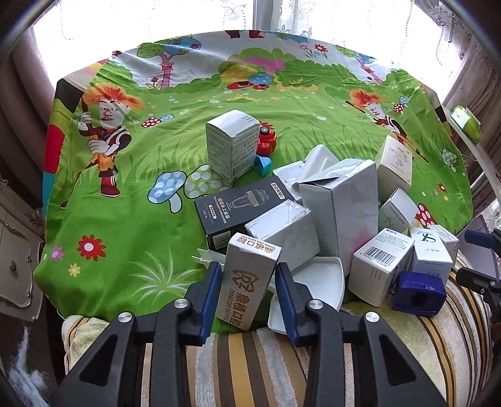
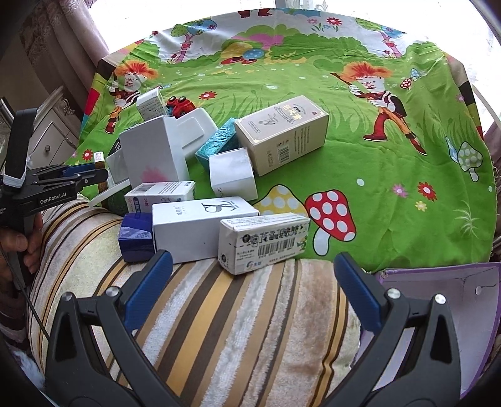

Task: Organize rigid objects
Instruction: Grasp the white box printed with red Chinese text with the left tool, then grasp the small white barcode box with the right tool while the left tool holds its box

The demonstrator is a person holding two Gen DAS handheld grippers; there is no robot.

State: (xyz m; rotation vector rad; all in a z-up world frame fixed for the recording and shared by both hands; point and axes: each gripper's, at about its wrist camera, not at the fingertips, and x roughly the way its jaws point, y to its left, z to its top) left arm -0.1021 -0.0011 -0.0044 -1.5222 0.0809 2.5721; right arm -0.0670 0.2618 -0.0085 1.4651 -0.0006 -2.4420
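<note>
Surface: green cartoon-print cloth (image 1: 150,162) over a striped towel (image 2: 238,316), curtained window (image 1: 156,18) beyond. Near edge: heaped boxes. My left gripper (image 1: 247,281) clamps the tan dental box (image 1: 247,281); my right gripper (image 2: 253,275) gapes wide, holding nothing.

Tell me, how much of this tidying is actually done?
Barely begun. One white box stands alone on the green cloth, perhaps already placed. The left gripper has the tan dental box between its pads. The right gripper is open, holding nothing. The heap of boxes remains jumbled.
</note>
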